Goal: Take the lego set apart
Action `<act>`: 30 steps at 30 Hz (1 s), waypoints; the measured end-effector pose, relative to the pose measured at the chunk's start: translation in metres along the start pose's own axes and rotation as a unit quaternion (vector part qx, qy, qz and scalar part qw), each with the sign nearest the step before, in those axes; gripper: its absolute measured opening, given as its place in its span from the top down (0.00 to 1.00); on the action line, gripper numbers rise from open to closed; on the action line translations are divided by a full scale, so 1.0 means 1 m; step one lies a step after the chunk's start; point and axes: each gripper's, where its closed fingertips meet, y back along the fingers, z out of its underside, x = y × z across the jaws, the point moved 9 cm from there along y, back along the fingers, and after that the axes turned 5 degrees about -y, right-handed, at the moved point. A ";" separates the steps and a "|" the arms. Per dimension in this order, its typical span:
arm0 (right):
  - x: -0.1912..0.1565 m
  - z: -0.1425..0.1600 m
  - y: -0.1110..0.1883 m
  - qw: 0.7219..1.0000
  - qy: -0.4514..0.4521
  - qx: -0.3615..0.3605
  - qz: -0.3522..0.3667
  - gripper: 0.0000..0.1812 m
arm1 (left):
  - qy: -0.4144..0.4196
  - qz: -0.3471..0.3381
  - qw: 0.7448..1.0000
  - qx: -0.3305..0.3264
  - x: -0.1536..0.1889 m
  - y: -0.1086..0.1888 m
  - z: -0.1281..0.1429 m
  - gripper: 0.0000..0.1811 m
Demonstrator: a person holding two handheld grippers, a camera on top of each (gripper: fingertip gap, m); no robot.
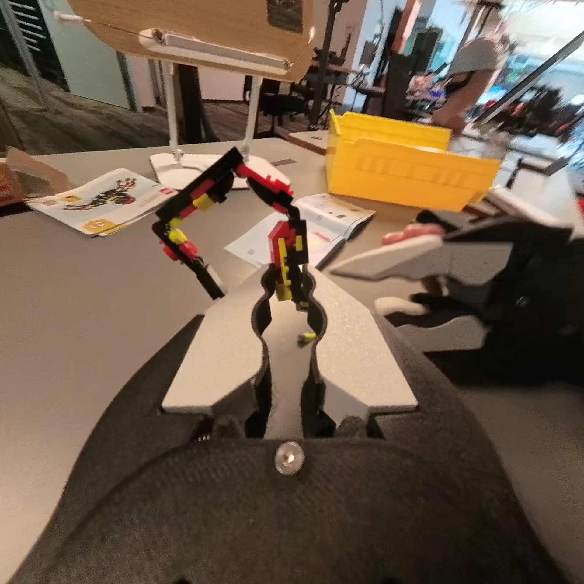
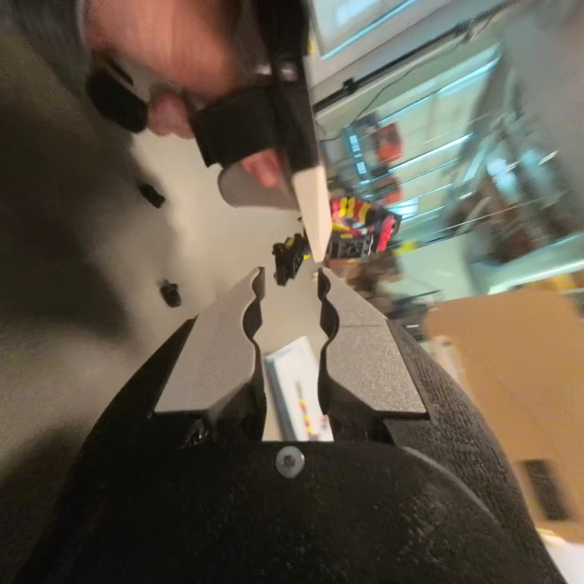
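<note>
In the left wrist view my left gripper (image 1: 289, 276) is shut on the lower end of a black, red and yellow lego model (image 1: 221, 189). The model is a jointed chain that arches up over the grey table (image 1: 79, 316), and its far end hangs down on the left. A small yellow piece (image 1: 306, 336) lies on the table between my fingers. My right gripper (image 1: 357, 287) is open and empty, just right of the model. In the blurred, tilted right wrist view it (image 2: 290, 271) is open, facing a black lego piece (image 2: 287, 259) and the left gripper's finger (image 2: 313, 218).
A yellow bin (image 1: 410, 177) stands at the back right. Two instruction booklets (image 1: 101, 202) (image 1: 319, 224) lie behind the model. A wooden-topped stand on a white base (image 1: 189, 170) is at the back. Small black pieces (image 2: 170, 292) lie on the table. A cardboard box (image 2: 505, 363) is nearby. Only a small space, under 4 cm, lies between the two pairs of fingers.
</note>
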 end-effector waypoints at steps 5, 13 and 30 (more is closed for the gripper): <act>0.021 0.032 0.013 0.961 -0.252 -0.023 -0.108 0.84 | -0.068 -0.030 0.996 -0.045 -0.009 -0.002 0.007 0.91; 0.009 0.057 0.006 0.834 -0.452 -0.097 -0.300 0.87 | -0.098 -0.045 0.994 0.007 -0.021 0.003 0.001 0.92; -0.007 0.044 0.020 0.821 -0.505 -0.217 -0.151 0.93 | -0.181 -0.021 0.982 0.056 -0.011 -0.001 -0.001 0.92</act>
